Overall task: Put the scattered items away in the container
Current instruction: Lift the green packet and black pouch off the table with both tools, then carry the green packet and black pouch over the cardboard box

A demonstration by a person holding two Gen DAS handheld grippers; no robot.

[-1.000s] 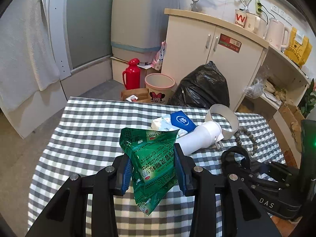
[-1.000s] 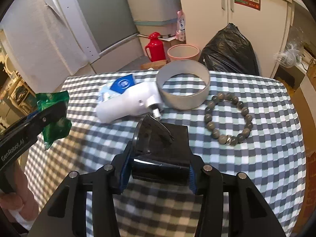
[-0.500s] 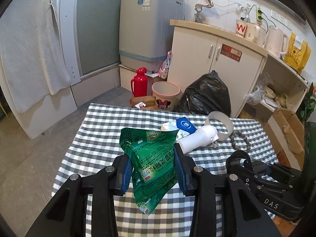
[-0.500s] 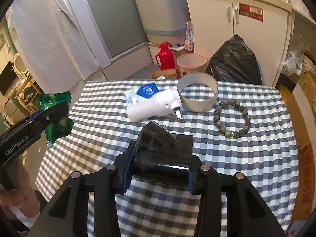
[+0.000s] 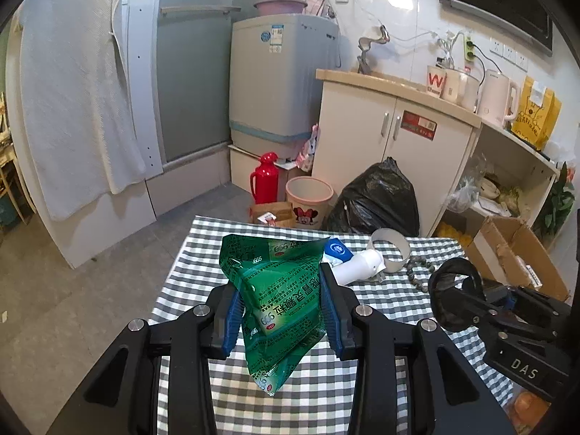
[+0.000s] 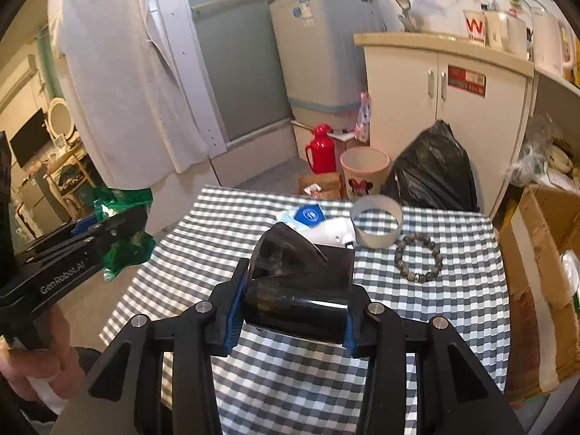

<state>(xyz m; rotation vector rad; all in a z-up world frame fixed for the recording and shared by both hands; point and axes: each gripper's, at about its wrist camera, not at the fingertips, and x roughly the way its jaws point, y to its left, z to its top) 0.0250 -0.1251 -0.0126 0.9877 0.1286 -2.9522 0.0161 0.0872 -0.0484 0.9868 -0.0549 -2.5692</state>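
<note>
the desk (image 6: pixel 453 326), under a grey-and-white checked cloth, carried most of the clutter near its far edge: a white plastic cylinder (image 5: pixel 357 266), a white ring band (image 6: pixel 377 226), a blue-and-white tissue pack (image 6: pixel 308 214) and a grey bead bracelet (image 6: pixel 420 257). the left tongs (image 5: pixel 279 311) were clamped on a crinkled green foil sachet (image 5: pixel 279 290); the right tongs (image 6: pixel 293 308) gripped a glossy black container (image 6: pixel 301 286), both above the near edge. nothing seemed packed yet, and nothing blocked the way.

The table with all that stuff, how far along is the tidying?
Nothing looks packed yet. In hand: the left gripper holds a green packet, the right gripper a black container. The white bottle, tissue pack, ring and bead bracelet remain on the table.
</note>
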